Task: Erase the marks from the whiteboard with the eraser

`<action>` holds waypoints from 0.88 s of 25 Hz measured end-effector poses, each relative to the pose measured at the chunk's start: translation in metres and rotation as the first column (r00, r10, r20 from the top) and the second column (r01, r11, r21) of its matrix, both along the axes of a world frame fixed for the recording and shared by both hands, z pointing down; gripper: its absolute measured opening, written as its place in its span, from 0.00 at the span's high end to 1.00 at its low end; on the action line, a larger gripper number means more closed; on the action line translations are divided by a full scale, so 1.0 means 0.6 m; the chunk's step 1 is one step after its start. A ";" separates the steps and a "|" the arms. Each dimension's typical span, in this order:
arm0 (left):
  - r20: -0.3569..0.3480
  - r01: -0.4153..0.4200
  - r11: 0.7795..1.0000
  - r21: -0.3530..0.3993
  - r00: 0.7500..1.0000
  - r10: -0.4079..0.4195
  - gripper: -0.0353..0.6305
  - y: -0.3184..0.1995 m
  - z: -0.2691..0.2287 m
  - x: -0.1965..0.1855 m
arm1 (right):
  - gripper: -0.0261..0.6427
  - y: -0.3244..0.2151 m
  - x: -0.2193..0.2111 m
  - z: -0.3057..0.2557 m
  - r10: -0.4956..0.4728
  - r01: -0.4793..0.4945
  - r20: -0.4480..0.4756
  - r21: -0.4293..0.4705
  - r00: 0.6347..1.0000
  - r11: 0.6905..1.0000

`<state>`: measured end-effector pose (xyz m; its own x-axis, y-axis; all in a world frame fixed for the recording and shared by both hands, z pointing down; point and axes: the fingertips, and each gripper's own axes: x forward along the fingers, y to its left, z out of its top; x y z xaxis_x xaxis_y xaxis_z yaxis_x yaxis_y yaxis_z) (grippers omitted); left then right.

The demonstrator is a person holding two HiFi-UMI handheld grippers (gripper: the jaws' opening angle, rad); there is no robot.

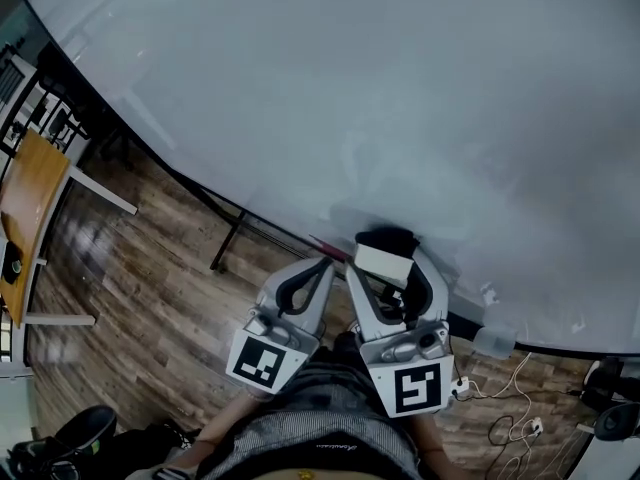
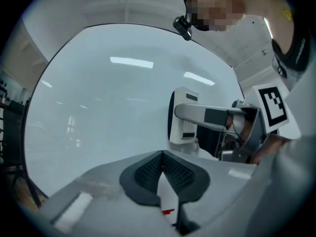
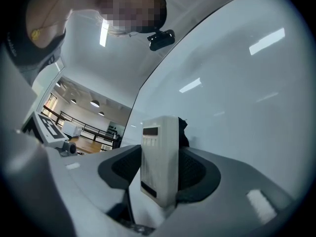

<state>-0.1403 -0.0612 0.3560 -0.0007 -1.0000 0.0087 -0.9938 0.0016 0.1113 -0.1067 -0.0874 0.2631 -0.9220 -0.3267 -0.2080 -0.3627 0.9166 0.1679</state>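
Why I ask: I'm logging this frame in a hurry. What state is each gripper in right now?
Left gripper: closed, nothing between its jaws.
Right gripper: closed on the eraser.

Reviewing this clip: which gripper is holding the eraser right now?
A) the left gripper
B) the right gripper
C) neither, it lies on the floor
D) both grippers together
B: the eraser stands clamped between the jaws of the right gripper, close to the whiteboard, while the left gripper has its jaws closed together on nothing.
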 end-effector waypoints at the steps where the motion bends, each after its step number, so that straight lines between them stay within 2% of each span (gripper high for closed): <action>1: -0.001 -0.013 1.000 -0.001 1.000 0.013 0.94 0.007 0.000 -0.015 | 0.62 0.005 -0.016 0.000 0.013 -0.013 -0.002 0.000 1.000 1.000; 11: -0.022 -0.091 0.996 0.005 0.996 0.091 0.94 0.059 0.009 -0.166 | 0.62 0.034 -0.162 0.015 0.094 -0.093 -0.049 0.030 0.994 0.995; 22: -0.030 -0.044 0.999 -0.001 0.999 0.044 0.94 0.140 0.020 -0.284 | 0.63 0.047 -0.251 0.022 0.147 -0.145 -0.026 0.054 0.989 0.988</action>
